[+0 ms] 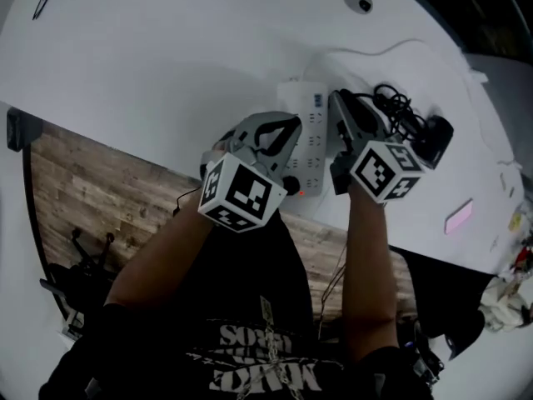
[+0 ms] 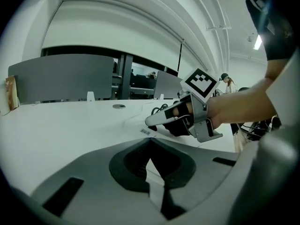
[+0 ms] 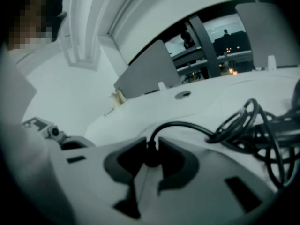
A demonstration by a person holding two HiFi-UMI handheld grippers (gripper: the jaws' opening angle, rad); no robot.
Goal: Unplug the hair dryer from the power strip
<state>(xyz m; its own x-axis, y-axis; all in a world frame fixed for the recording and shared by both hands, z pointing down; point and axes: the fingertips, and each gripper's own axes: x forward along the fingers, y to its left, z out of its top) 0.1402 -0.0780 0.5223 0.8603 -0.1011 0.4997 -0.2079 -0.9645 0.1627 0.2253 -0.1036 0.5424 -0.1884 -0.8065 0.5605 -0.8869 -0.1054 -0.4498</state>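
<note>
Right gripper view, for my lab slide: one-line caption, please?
Right gripper clamps the hair dryer's black plug, its cord arcing off to a tangled coil on the white table.

Legible text is limited to one item.

1. Black shirt point(image 1: 208, 307), bottom centre of the head view: white block lettering in two rows, upside down in the frame. The lower row appears to contain "MAKE"; the remainder can't be read reliably.
2. Left cube point(image 1: 241, 192) and right cube point(image 1: 385, 172), centre of the head view: square black-and-white coded markers, no letters or digits.
3. Power strip point(image 1: 310, 136): small blue label at its upper end, too small to read.
4. Tabletop point(image 2: 56, 135), centre of the left gripper view: short dark printed mark, illegible.
</note>
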